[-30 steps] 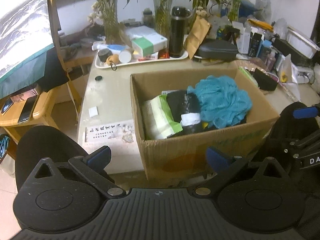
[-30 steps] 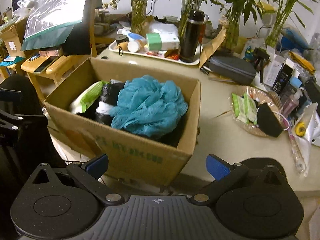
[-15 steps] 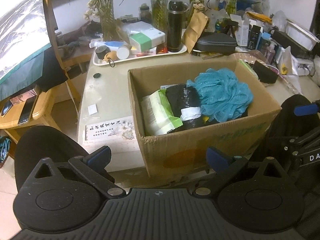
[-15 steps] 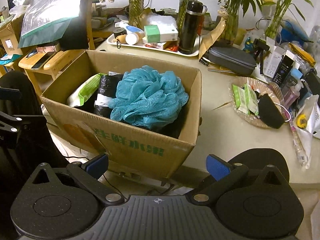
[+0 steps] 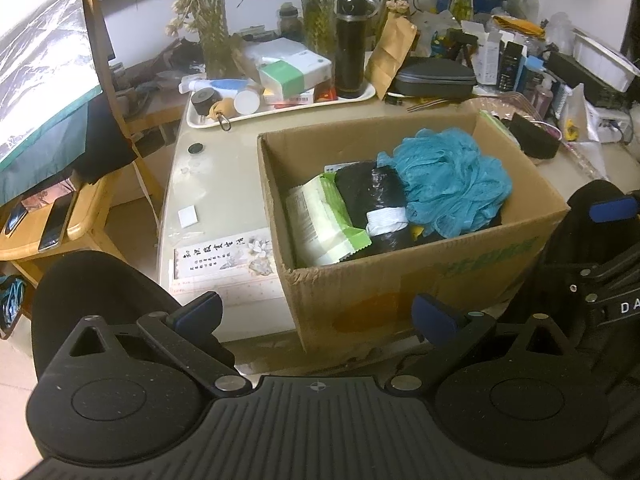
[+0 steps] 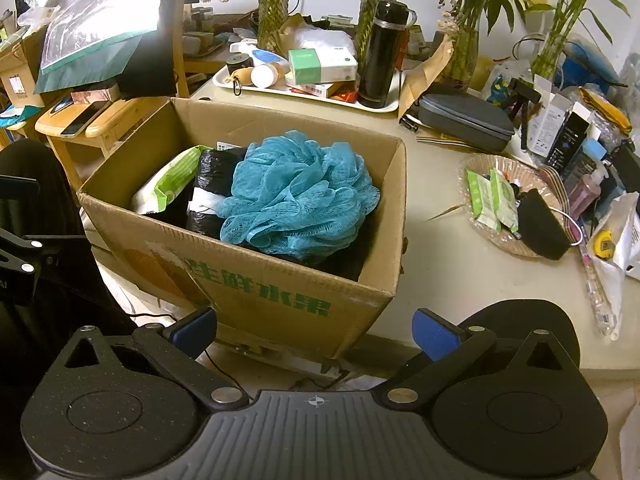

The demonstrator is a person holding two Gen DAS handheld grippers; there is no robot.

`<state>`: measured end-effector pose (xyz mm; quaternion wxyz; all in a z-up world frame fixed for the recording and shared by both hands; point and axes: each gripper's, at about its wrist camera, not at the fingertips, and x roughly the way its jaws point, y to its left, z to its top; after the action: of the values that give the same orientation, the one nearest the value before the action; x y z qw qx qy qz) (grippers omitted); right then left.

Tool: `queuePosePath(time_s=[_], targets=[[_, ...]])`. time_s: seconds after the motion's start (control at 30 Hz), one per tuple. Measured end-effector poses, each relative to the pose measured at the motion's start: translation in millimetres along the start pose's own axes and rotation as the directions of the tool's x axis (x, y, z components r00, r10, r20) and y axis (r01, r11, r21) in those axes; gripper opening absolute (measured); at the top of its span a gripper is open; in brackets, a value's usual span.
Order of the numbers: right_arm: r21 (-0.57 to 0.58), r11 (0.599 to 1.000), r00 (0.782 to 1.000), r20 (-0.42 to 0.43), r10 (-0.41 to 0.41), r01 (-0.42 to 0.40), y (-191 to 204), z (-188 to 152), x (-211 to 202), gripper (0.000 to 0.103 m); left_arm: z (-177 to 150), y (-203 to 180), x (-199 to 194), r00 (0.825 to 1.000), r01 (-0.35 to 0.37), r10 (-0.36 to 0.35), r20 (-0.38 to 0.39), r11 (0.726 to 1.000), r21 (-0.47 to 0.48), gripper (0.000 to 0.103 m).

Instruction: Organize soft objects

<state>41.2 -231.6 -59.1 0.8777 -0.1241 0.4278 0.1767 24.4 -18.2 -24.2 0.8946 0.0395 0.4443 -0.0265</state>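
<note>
1. Currently the left gripper (image 5: 316, 314) hangs before the near wall of the cardboard box (image 5: 400, 284), jaws spread wide and empty.
2. Likewise the right gripper (image 6: 314, 326) has its jaws apart, holding nothing.
3. Inside the box lie a teal bath pouf (image 6: 296, 192), a black plastic roll (image 5: 378, 200) and a green wipes packet (image 5: 320, 220), side by side.
4. Behind, a white tray (image 6: 308, 94) sits on the table (image 6: 440, 256).
</note>
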Motion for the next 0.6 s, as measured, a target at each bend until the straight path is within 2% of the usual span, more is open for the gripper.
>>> queuePosePath(time_s=[0.6], targets=[[0.001, 1.000, 1.000, 0.001, -0.002, 0.002, 0.9, 1.3, 1.3, 0.103, 0.1, 0.2, 0.2, 1.000, 0.001, -0.001, -0.001, 1.000, 0.004, 0.103]])
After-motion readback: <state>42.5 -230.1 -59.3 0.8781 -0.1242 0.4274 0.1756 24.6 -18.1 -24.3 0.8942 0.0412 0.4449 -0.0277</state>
